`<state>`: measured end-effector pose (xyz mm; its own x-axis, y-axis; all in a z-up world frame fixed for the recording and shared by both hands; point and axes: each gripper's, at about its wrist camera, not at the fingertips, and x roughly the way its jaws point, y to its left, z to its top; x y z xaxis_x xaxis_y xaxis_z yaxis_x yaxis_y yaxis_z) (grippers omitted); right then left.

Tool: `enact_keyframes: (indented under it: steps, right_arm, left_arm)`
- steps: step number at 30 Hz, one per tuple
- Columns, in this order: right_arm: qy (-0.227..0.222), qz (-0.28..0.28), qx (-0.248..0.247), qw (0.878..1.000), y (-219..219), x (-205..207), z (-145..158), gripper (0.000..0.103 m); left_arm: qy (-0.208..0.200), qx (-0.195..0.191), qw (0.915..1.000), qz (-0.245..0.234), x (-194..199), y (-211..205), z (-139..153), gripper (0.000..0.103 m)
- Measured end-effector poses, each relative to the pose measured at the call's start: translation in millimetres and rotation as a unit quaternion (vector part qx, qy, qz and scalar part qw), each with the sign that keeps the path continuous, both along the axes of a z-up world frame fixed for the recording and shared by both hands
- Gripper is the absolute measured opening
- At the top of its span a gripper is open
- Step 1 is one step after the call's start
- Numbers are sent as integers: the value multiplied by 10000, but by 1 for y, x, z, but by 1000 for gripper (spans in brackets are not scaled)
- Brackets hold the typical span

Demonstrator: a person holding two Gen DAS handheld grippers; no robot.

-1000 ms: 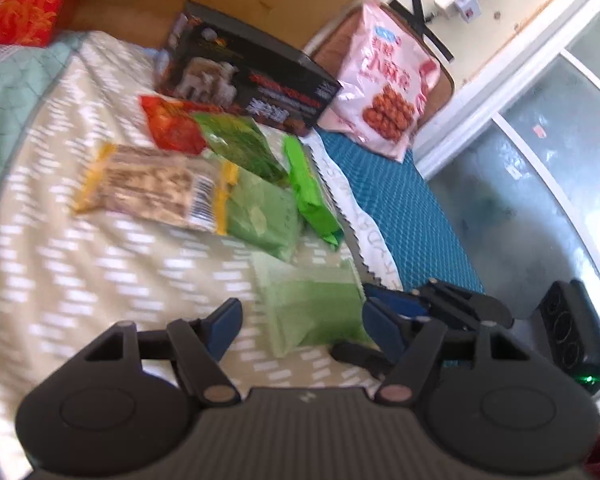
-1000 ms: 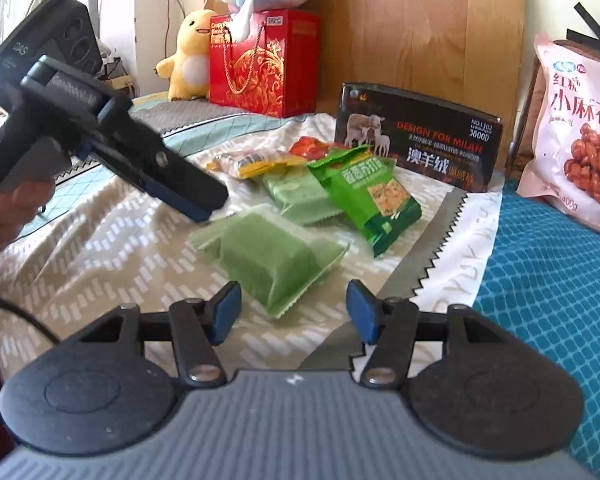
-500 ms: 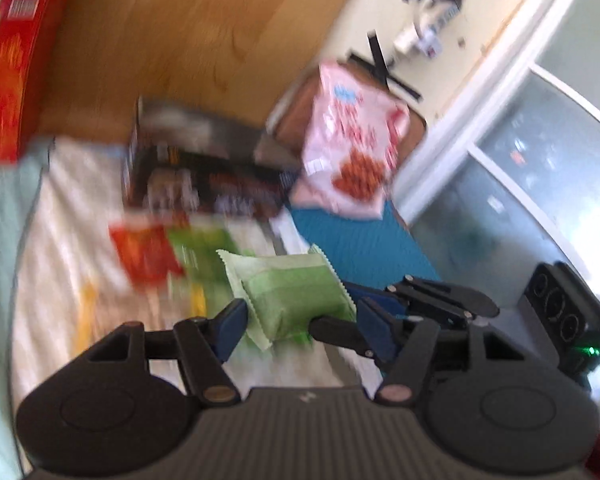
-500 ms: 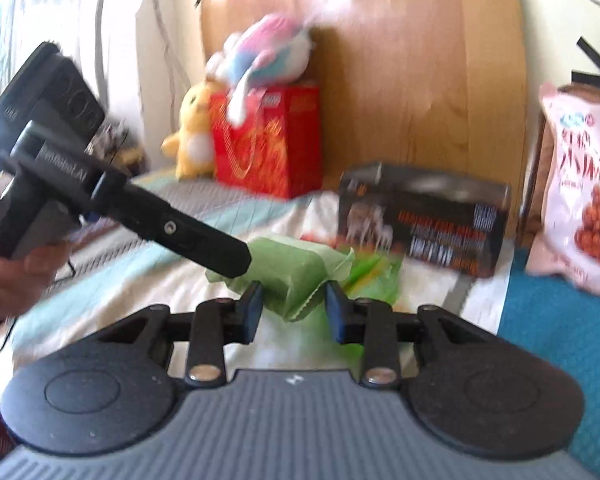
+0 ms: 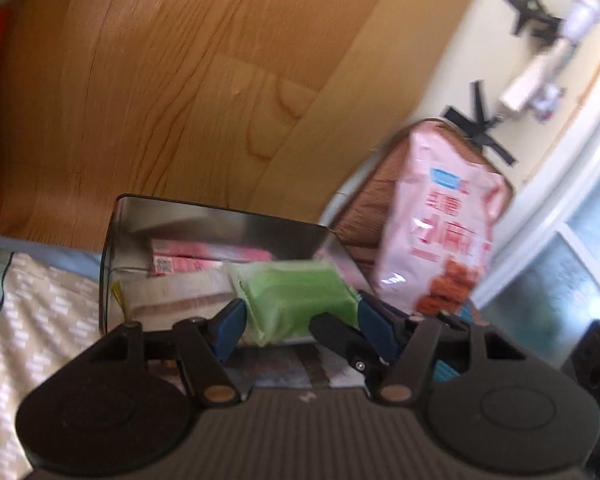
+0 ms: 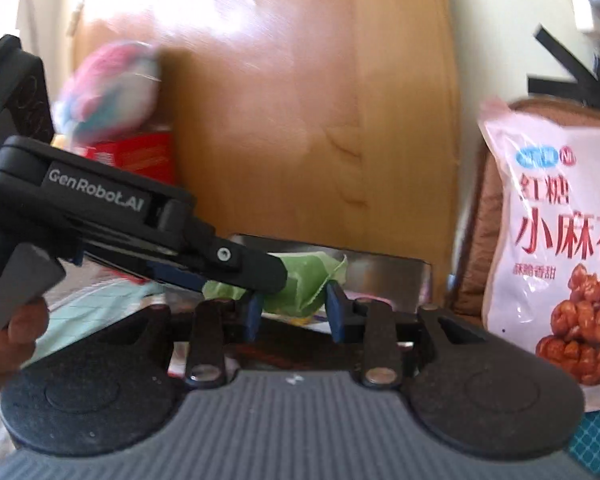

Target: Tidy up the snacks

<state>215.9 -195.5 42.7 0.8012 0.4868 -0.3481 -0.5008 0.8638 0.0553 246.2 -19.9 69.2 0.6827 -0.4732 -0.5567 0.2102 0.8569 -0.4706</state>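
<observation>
A pale green snack pack (image 5: 296,300) hangs in the air, gripped from both sides. My left gripper (image 5: 298,326) is shut on it, and my right gripper (image 6: 294,312) is shut on its other end (image 6: 300,288). The pack is held just above the open metal-lined box (image 5: 220,224), which has pink packets (image 5: 204,256) and a pale pack inside. The box rim shows behind the pack in the right wrist view (image 6: 380,270). The other snacks on the bed are out of view.
A large pink snack bag (image 5: 440,224) leans on a brown cushion right of the box, also in the right wrist view (image 6: 552,248). A wooden headboard (image 5: 160,80) rises behind. A red gift box and plush toy (image 6: 112,84) stand at back left. Patterned bedding (image 5: 40,320) lies left.
Both grippers closed on the green pack, lifted it off the bed and carried it forward to just above the open box. The loose snacks have left the view.
</observation>
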Motion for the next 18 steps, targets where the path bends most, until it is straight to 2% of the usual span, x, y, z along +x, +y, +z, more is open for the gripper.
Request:
enact_keyframes:
  steps: [2,3,4,8,12,16,17,18]
  right_arm:
    - [-50,-300,-155,9994,0,3,-4,48]
    - [-100,-366,-82,9992,-5,-1,-5,51]
    - [-132,-350,71,9993,-12,-7,-4,51]
    - [52,-152,408,9990,-33,-31,-4,51]
    - [962,483,806,9909,-38,-40,-20,51]
    - [1781,629,854,9783,-24,-38,-44,51]
    - [1941,682,872,9747,-22,-37,-46,49]
    - [2135,770,915,9696,-20,-36,-51,41]
  left_arm:
    - [117,-54,9999,67,5,2,-5,65]
    - [108,-113,9999,46,2,5,-6,66]
    - [6,-162,9999,17,-5,9,-4,70]
    - [-287,-225,9993,74,-39,36,1,74]
    - [198,-427,9989,-7,-65,57,-15,74]
    - [779,-460,9959,-89,-73,53,-41,74]
    - [982,-452,9941,-105,-73,50,-49,73]
    - [1184,-435,9919,-124,-72,47,-57,72]
